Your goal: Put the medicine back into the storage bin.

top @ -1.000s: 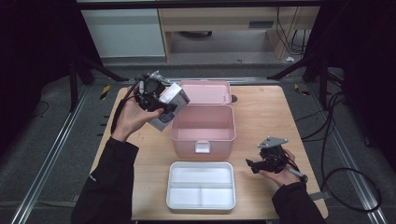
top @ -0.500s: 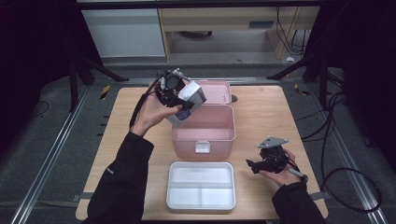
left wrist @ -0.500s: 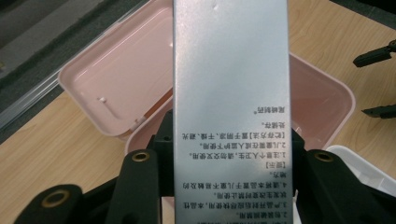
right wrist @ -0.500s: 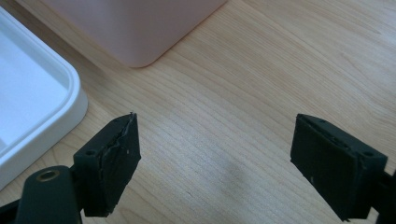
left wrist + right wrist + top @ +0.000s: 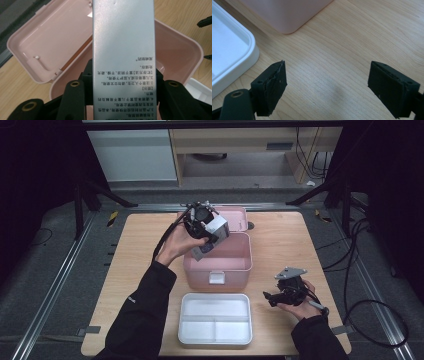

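Observation:
A silver carton (image 5: 215,231) with small printed text (image 5: 122,50) hangs tilted above the open pink box (image 5: 239,266), over its left part. My left gripper (image 5: 206,236) is shut on it, the black jaws pressing its two sides (image 5: 122,86). The pink lid (image 5: 235,216) lies flat behind the box; in the left gripper view the lid (image 5: 50,40) sits to the left of the carton. Low over the table at the front right, my right gripper (image 5: 268,297) is open, its jaws (image 5: 327,85) wide apart above bare wood.
A white divided tray (image 5: 215,306) lies in front of the pink box, and its rim (image 5: 249,57) is close to my right gripper's left jaw. A corner of the pink box (image 5: 287,17) stands just beyond. Bare wooden tabletop (image 5: 135,260) stretches to the left.
My left gripper has carried the silver carton to the right, from beside the pink box to above it. The right gripper has stayed in place, open.

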Available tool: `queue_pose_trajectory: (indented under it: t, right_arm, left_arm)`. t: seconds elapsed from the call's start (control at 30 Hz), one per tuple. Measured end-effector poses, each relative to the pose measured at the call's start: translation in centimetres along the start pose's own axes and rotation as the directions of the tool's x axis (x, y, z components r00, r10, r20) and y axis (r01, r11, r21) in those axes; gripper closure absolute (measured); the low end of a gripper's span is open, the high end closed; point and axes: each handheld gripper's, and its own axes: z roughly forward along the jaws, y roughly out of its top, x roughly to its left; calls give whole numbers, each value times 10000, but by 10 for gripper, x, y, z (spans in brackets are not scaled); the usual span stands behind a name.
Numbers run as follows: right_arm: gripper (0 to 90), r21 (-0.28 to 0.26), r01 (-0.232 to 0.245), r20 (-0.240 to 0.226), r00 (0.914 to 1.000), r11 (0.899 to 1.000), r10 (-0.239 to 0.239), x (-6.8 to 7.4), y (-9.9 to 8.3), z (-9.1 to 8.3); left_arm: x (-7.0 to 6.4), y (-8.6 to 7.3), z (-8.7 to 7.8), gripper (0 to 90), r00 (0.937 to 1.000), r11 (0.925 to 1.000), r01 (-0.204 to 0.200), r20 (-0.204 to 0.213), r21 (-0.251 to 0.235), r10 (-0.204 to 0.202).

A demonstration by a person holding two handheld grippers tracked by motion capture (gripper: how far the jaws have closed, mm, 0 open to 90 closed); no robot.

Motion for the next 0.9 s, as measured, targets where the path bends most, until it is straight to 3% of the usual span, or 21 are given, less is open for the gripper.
queue_pose_trajectory:
  t: [0.43,0.57,0.6,0.73,0.9]
  right_arm:
    - [153,37,-27,-24,10000,10000,27,-1,-1,0]
    - [150,54,-1,-52,10000,10000,1,0,0,1]
    - [151,39,14,-48,10000,10000,-14,0,0,1]
    - [150,96,17,-53,10000,10000,-17,0,-1,1]
    - [147,127,45,-71,10000,9999,-44,0,0,2]
  left_arm:
    - [-12,4,34,557,9982,9958,-491,384,773,462]
    - [-14,2,40,557,9981,9966,-421,483,709,387]
    - [-14,0,45,556,9968,9958,-417,718,816,358]
    - [-18,-1,53,554,9968,9912,-664,528,1143,607]
    - [-20,0,62,549,9959,9893,-715,640,1271,637]
